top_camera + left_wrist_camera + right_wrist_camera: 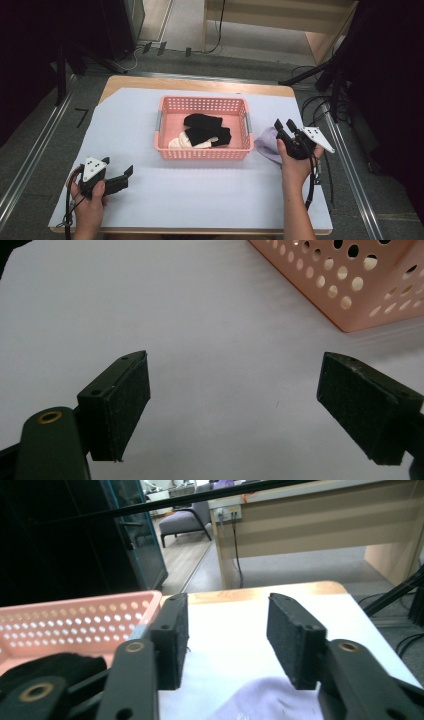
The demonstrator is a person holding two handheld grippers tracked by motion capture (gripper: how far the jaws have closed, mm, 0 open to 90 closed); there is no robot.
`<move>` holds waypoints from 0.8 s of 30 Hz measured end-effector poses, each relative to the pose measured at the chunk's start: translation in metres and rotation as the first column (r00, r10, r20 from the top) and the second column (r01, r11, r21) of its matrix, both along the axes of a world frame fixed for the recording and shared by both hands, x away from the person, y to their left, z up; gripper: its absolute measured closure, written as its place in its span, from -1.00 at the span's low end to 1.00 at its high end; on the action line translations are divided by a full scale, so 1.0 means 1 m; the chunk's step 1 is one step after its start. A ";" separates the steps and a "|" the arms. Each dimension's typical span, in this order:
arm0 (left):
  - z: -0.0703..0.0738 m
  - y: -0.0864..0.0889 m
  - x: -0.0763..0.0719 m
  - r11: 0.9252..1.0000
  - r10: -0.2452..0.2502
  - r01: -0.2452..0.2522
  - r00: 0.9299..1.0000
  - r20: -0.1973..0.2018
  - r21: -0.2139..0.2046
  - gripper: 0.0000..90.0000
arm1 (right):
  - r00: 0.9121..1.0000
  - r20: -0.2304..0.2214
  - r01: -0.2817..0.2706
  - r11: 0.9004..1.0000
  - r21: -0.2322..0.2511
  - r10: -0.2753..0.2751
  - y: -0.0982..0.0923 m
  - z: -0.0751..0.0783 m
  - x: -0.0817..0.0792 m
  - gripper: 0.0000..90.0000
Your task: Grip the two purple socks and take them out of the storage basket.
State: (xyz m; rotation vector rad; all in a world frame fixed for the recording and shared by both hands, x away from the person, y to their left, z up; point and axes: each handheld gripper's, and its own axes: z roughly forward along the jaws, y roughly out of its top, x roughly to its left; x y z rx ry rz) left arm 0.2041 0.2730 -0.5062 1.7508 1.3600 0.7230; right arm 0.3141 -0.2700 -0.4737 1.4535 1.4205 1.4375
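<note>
While two black socks (205,127) and one white sock (184,142) lie in the single pink perforated plastic basket (202,152), one pale lilac sock (267,145) rests beside it under the right gripper (286,127), whose jaws stand part-open and empty, and the left gripper (126,176) gapes wide, holding nothing.

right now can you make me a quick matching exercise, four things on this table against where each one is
Things:
1. black sock
2. lavender sock
3. pink basket
4. left gripper

Places:
A. middle of the table
B. on the sheet right of the basket, below the right gripper
C. inside the basket
D. near left corner, jaws wide apart

Pairs: 1-C, 2-B, 3-A, 4-D
</note>
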 end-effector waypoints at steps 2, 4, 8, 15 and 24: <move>0.000 0.000 0.000 1.000 0.000 0.000 1.000 0.002 0.001 -0.68 | 1.000 -0.002 -0.010 1.000 0.002 0.010 -0.005 -0.003 -0.006 0.04; 0.000 -0.001 0.000 1.000 0.005 -0.005 1.000 0.003 0.002 -0.67 | 1.000 0.000 -0.012 1.000 0.003 0.012 -0.011 -0.006 -0.012 -0.02; 0.000 -0.001 0.000 1.000 0.001 -0.002 1.000 0.005 0.003 -0.67 | 0.999 0.012 -0.034 0.999 -0.007 0.034 -0.023 -0.012 -0.025 -0.26; 0.000 -0.001 0.000 1.000 0.003 -0.003 1.000 0.004 0.007 -0.67 | 0.990 -0.140 -0.027 0.997 -0.071 0.016 -0.040 -0.023 -0.048 -0.81; 0.000 -0.002 0.000 1.000 0.003 -0.003 1.000 0.004 0.008 -0.67 | 0.988 -0.151 -0.041 0.998 -0.054 0.032 -0.062 -0.035 -0.073 -1.00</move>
